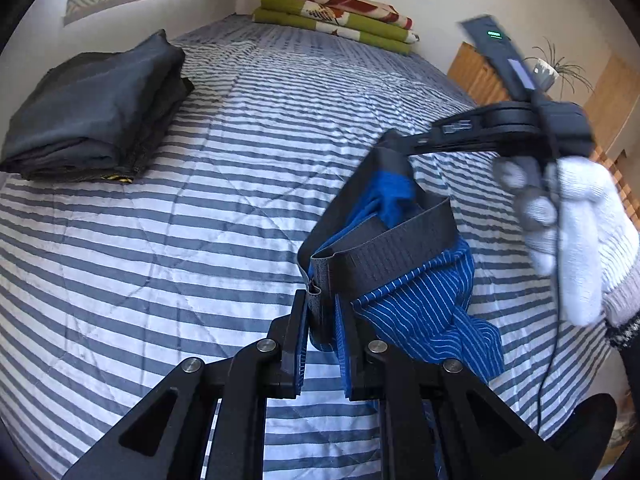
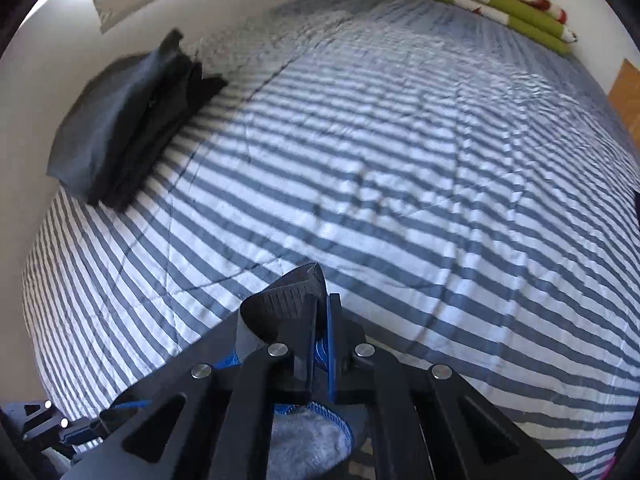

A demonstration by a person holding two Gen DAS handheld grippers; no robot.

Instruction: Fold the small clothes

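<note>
Wide free room across the striped bed [image 1: 224,184], open from its middle out to the near edge. Blocked at the far-left corner of the bed by a stack of folded dark clothes [image 1: 96,108] lying against the wall. Blocked along the head of the bed by folded green and red blankets [image 1: 336,12]. Over the right part of the bed, passage taken up by blue striped underwear [image 1: 404,276] hanging between the left gripper [image 1: 322,320] and the right gripper [image 1: 394,148], with a white-gloved hand [image 1: 576,236] just right of it.
</note>
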